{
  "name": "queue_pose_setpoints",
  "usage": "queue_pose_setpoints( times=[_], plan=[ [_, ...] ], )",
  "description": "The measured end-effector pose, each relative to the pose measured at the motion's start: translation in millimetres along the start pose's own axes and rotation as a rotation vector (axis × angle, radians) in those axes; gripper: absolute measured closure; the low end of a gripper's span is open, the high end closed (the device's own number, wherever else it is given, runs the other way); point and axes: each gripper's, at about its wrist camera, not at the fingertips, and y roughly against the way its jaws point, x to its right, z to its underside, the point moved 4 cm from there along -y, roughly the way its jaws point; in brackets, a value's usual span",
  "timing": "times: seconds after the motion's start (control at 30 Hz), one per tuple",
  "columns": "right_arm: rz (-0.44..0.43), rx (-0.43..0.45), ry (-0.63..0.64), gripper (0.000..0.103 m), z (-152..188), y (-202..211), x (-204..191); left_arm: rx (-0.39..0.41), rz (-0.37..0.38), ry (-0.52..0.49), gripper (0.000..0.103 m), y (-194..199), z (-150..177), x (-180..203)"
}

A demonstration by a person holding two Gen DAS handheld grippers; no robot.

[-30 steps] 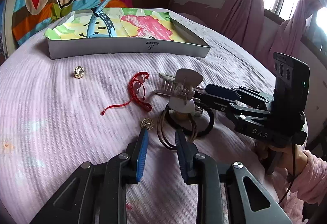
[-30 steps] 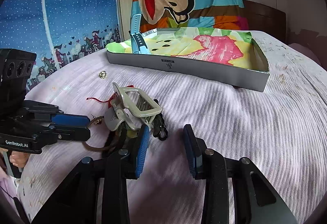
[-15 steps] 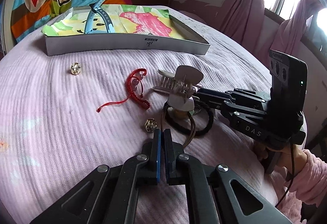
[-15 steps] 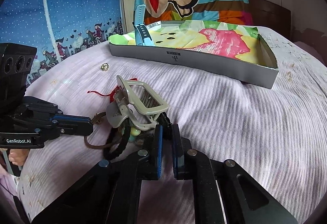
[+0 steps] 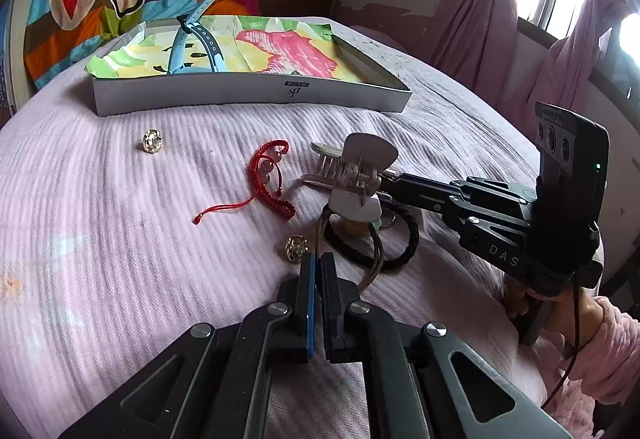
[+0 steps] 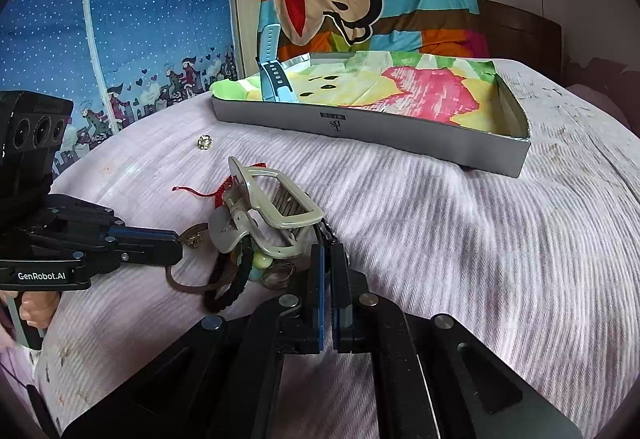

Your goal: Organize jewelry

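Left claw (image 5: pixel 316 261) has its jaws pressed together right at the near edge of the tangle, and from its own camera it looks pinched on the thin brown hair elastic (image 5: pixel 376 255), though the loop is so skinny I can't swear it's really caught. Right claw (image 6: pixel 330 251) is also squeezed nearly closed, with a sliver of gap, on what looks like the black braided hair tie (image 6: pixel 230 291) where it comes up at the tips. Both are working the same little heap on the bed (image 5: pixel 120 239): a grey hair claw clip (image 5: pixel 356 175) sitting on top of the ties, with some pale beads (image 6: pixel 258 263) and a small ring (image 6: pixel 280 275) tucked under it. Just left of the heap there's a gold stud (image 5: pixel 295 247), then the red braided bracelet (image 5: pixel 270 179), and another gold stud (image 5: pixel 153 141) farther out. The box (image 5: pixel 248 95) with the colourful paper lining is at the back and only has the blue watch band (image 5: pixel 192 35) in it. Handling-wise it's all featherweight. The ties are soft and stretchy, so they'll probably drag the clip along; I'd grab the clip by its stiff body instead. The studs are tiny and will likely slip.
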Motion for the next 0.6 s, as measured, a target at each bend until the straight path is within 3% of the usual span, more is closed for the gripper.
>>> queue_pose_setpoints(
  times=[0.6],
  plan=[
    [0.047, 0.091, -0.076, 0.101, -2, 23, 20, 0.164, -0.061, -0.031, 0.1, 35, -18, 9]
  ],
)
